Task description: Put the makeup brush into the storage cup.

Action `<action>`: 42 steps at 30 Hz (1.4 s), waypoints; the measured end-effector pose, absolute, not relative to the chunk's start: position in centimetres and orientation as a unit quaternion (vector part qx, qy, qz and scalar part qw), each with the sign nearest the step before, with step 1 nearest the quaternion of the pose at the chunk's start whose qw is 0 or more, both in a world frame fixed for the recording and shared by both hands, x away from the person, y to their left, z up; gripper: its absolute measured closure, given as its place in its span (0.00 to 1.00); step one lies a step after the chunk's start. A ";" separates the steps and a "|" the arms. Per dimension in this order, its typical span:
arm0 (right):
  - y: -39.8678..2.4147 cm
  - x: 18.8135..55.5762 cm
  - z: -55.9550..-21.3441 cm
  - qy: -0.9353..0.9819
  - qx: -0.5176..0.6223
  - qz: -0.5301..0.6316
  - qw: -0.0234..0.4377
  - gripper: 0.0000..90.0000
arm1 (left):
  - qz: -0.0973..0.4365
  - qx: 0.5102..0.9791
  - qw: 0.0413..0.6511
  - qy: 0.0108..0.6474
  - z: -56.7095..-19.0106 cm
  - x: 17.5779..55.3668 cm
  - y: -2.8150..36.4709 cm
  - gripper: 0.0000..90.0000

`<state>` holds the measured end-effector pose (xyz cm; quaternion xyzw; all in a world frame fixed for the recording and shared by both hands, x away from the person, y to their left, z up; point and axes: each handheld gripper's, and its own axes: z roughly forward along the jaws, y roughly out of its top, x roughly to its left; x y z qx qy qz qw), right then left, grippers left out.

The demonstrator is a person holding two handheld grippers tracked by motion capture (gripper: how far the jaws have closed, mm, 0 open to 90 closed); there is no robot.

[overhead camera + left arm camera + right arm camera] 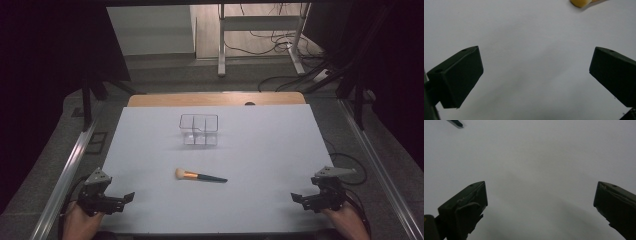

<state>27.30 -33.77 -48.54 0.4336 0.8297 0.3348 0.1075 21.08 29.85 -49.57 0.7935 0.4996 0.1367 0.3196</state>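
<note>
A makeup brush point(200, 176) with a pale bristle head, gold ferrule and dark handle lies flat near the middle of the white table point(260, 150). Behind it stands a clear plastic organiser point(199, 129) with divided compartments. My left gripper point(126, 198) rests at the front left corner, open and holding nothing. My right gripper point(298, 199) rests at the front right corner, likewise open. In the left gripper view the brush's bristle head point(579, 2) peeks in at the top edge beyond the gripper point(536, 65). In the right gripper view the handle tip point(456, 123) lies at the top left beyond the gripper point(541, 195).
Metal rails point(65, 175) run along both sides of the table. A wooden strip point(215, 99) borders its far edge. Beyond it are a desk frame point(260, 40) and loose cables on the floor.
</note>
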 end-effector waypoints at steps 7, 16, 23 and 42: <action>-33.7 27.3 -48.5 0.831 0.432 0.333 0.109 0.00 | 0.141 0.796 0.315 0.497 -49.7 21.1 29.8 0.00; -33.7 27.4 -48.6 0.833 0.430 0.331 0.108 0.00 | 0.138 0.802 0.306 0.495 -49.9 21.3 29.7 0.00; -33.6 27.4 -48.6 0.834 0.431 0.327 0.107 0.00 | 0.144 0.799 0.311 0.494 -49.7 21.2 29.7 0.00; -33.7 27.4 -48.5 0.833 0.430 0.329 0.113 0.00 | 0.144 0.799 0.334 0.478 -49.4 21.7 29.1 0.00</action>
